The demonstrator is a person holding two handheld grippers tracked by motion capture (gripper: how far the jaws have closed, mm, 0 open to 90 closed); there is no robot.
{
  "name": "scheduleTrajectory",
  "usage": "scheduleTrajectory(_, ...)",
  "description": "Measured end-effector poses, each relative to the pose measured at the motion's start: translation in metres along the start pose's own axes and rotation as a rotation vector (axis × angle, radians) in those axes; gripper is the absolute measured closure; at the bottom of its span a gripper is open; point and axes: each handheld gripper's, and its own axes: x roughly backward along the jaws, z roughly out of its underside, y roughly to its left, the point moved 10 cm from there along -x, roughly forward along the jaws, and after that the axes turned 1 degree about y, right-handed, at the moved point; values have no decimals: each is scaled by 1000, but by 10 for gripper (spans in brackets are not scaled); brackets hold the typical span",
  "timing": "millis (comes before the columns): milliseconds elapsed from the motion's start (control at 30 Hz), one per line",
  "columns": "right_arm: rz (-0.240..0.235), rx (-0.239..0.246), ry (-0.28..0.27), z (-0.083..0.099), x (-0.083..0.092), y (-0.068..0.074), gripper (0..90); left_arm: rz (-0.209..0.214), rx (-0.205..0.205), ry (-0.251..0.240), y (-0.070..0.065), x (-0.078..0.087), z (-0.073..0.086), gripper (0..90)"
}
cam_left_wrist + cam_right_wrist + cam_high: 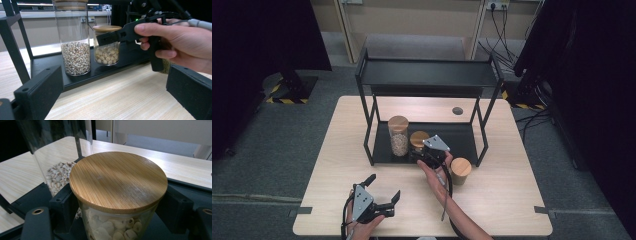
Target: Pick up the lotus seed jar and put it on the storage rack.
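Seen from above: wooden table (337, 165) bearing a black two-tier rack (427, 75). Right gripper (428, 156) at a short wood-lidded jar (418, 138) on the lower shelf, tall jar (398, 135) just left, another jar (460, 170) right. Left gripper (384, 192) nearer, jaws apart.

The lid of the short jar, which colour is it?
Light brown striped wood lid, best in the right gripper view.

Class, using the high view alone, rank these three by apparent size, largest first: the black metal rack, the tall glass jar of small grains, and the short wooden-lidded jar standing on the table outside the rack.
1. Black metal rack
2. Tall glass jar of small grains
3. Short wooden-lidded jar on the table
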Motion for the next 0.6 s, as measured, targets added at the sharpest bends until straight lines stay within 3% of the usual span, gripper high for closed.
scheduleTrajectory(200, 22, -7, 9, 4, -10, -4, 256, 2, 1, 0, 0, 0, 0, 5)
scheduleTrajectory(533, -10, 7, 7, 6, -14, -4, 253, 4, 1, 5, 0, 0, 0, 5)
scheduleTrajectory(600, -13, -10, 6, 5, -13, -4, 226, 5, -1, 5, 0, 0, 0, 5)
